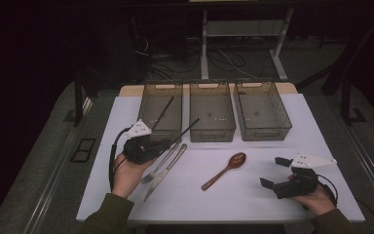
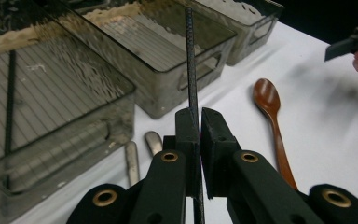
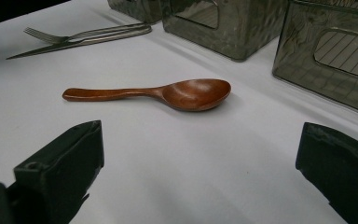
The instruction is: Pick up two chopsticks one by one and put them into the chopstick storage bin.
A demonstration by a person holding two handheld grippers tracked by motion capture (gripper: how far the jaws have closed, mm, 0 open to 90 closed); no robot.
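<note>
Sorting step in hand: left gripper (image 2: 199, 116) clamps a black chopstick (image 2: 190, 60), right gripper (image 3: 200, 154) gapes idle; next, lay it in the left bin (image 1: 148, 105) beside its mate

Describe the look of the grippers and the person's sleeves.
Both the left gripper and right gripper are black with two blocky jaws, brass-coloured pivot rivets, a pale three-cornered plate on top, and a trailing black cable. The sleeves are olive green.
</note>
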